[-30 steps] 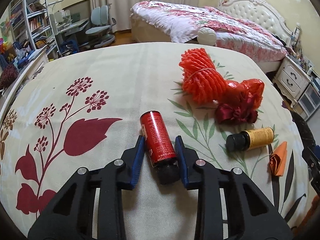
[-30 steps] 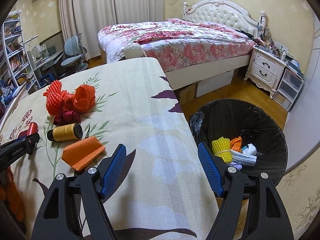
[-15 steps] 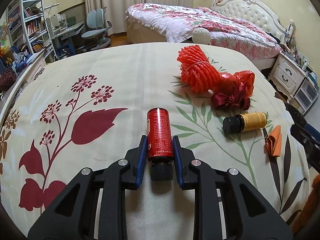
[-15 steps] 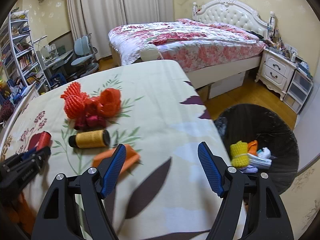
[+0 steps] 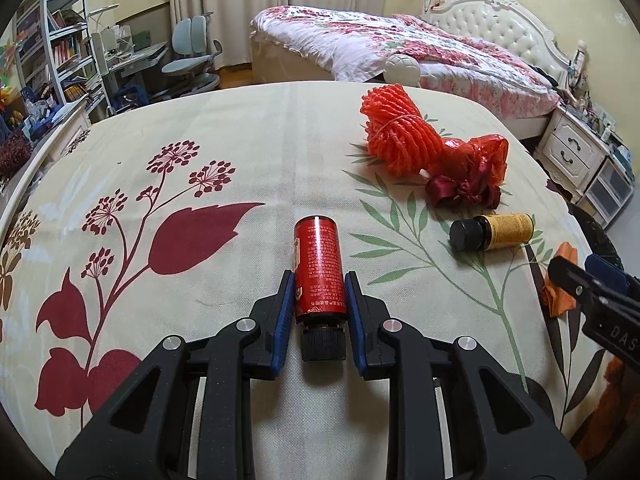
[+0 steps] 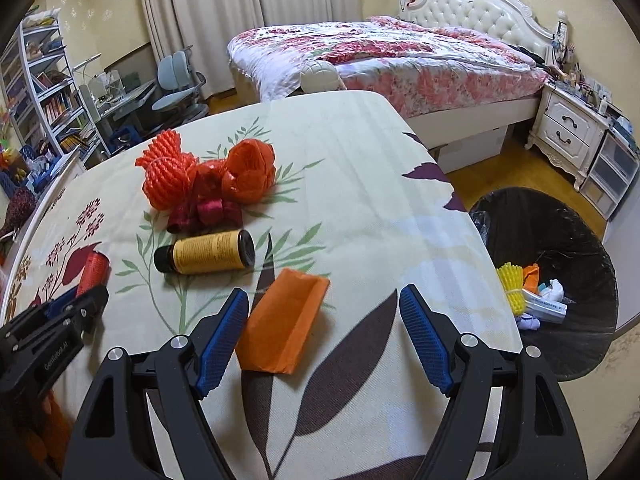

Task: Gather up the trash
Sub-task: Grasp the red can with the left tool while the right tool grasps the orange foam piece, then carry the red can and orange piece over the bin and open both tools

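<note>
1. left gripper (image 5: 319, 307): fingers clamped on the red bottle (image 5: 319, 270), a glossy cylinder lying flat on the cloth-covered counter (image 5: 248, 128), black cap toward the camera.
2. right gripper (image 6: 323, 336): fingers wide and opening, angled down over the folded orange paper (image 6: 286, 326), not pressing it.
3. trash bin (image 6: 576, 360), black-lined, sits beside the counter.

A cream tablecloth (image 5: 248, 152) printed with dark red flowers and green leaves carries a red bottle (image 5: 319, 268) with a black cap, a yellow-labelled bottle (image 6: 206, 257), folded orange paper (image 6: 284, 326), bright orange-red netting (image 5: 394, 136), beside a black bin (image 6: 560, 236).
</note>
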Demonstrator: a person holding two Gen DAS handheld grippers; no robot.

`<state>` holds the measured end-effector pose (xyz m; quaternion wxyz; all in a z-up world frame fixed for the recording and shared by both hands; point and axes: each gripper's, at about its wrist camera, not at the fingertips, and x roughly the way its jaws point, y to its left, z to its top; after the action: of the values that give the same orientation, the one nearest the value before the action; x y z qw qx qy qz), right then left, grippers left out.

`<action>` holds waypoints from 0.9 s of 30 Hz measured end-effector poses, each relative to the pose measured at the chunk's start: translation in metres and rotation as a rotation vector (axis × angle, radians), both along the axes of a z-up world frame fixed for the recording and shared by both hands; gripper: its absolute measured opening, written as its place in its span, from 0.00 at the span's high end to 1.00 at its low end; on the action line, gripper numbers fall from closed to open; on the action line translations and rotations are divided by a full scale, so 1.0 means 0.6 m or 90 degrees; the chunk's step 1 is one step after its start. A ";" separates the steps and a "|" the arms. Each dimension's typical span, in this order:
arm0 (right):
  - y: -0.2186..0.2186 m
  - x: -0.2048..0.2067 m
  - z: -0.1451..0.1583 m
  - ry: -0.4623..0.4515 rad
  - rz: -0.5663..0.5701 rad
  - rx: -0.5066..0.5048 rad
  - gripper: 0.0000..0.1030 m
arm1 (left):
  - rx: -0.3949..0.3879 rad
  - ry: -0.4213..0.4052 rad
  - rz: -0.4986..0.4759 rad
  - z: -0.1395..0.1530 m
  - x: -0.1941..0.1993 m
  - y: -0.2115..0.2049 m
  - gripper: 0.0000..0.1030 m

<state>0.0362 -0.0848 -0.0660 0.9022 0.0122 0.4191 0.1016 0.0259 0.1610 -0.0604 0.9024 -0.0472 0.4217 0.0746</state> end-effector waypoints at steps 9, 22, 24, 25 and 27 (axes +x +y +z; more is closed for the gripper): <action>0.021 -0.010 -0.008 0.012 0.026 -0.012 0.49 | -0.008 -0.003 -0.002 -0.002 -0.002 0.004 0.76; 0.018 -0.024 -0.005 -0.014 0.037 -0.011 0.68 | -0.009 -0.013 -0.007 0.001 -0.011 -0.001 0.76; 0.016 -0.025 -0.003 -0.017 0.036 -0.010 0.68 | -0.011 -0.013 -0.009 0.002 -0.013 -0.002 0.76; 0.014 -0.026 -0.002 -0.019 0.035 -0.010 0.68 | -0.013 -0.014 -0.010 0.003 -0.014 -0.003 0.76; 0.010 -0.027 0.001 -0.023 0.033 -0.011 0.68 | -0.015 -0.014 -0.013 0.004 -0.016 -0.005 0.76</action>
<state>0.0200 -0.0786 -0.0653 0.9069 -0.0081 0.4034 0.1215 0.0161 0.1579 -0.0580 0.9071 -0.0545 0.4131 0.0596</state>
